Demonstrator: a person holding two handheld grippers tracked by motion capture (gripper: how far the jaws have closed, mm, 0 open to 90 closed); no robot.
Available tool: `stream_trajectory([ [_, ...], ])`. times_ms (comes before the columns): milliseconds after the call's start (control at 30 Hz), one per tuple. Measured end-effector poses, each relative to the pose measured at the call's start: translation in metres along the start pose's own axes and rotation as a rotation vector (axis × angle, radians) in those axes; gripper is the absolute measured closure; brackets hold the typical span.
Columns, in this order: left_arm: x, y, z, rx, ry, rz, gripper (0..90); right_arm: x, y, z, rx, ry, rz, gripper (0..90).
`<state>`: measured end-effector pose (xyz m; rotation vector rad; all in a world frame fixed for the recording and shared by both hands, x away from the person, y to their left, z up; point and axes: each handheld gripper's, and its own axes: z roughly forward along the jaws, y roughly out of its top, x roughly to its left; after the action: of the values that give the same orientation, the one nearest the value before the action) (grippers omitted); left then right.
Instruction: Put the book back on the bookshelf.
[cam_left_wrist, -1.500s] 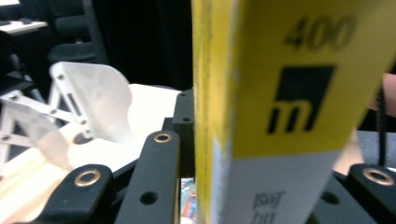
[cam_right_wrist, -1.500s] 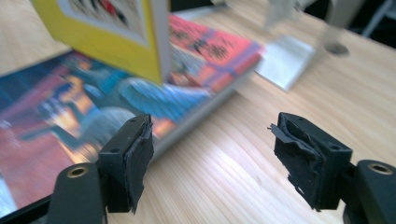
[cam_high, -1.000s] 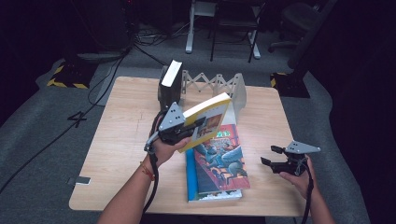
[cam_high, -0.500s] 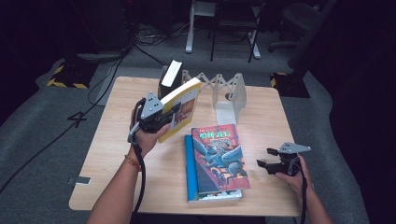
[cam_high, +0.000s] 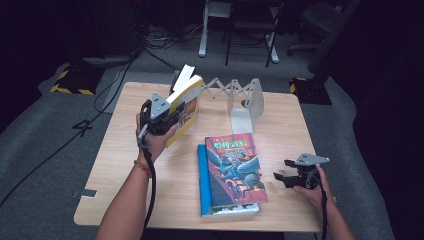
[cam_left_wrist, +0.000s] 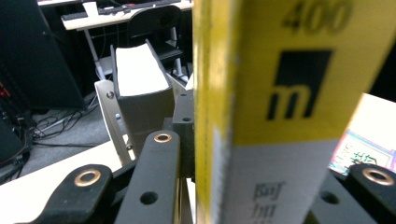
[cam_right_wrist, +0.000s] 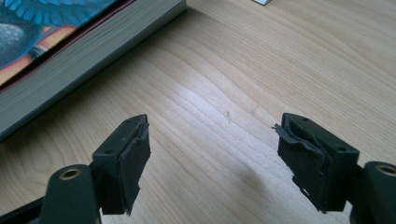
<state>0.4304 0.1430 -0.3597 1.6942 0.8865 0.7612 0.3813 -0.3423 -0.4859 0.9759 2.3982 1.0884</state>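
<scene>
Your left gripper (cam_high: 172, 117) is clamped on the yellow book (cam_high: 184, 107), holding it upright above the surface (cam_high: 120, 150), just in front of the folding book rack (cam_high: 240, 97). Your right gripper (cam_high: 286, 178) rests with jaws apart and nothing between them, beside the stacked books (cam_high: 232, 172).

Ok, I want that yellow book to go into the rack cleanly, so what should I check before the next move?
1. Grip: left gripper shut on the yellow book: ok.
2. Book upright enough for a slot: it tilts: not ok.
3. Free slot in the rack beside the dark book standing there: ok.
4. Right gripper open, low over the table, away from the rack: ok.
5. Stacked books lying flat, out of the path: ok.
6. Whether the rack will stay put: cannot tell.
</scene>
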Motion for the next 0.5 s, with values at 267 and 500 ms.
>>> stream_trajectory([
  [267, 0.002, 0.000, 0.011, 0.012, 0.047, -0.036, 75.0, 0.000, 0.000, 0.000, 0.003, -0.004, -0.007, 25.7],
  [500, 0.000, -0.003, 0.027, 0.031, 0.082, -0.067, 75.0, 0.001, 0.000, 0.001, 0.013, -0.008, -0.016, 25.8],
])
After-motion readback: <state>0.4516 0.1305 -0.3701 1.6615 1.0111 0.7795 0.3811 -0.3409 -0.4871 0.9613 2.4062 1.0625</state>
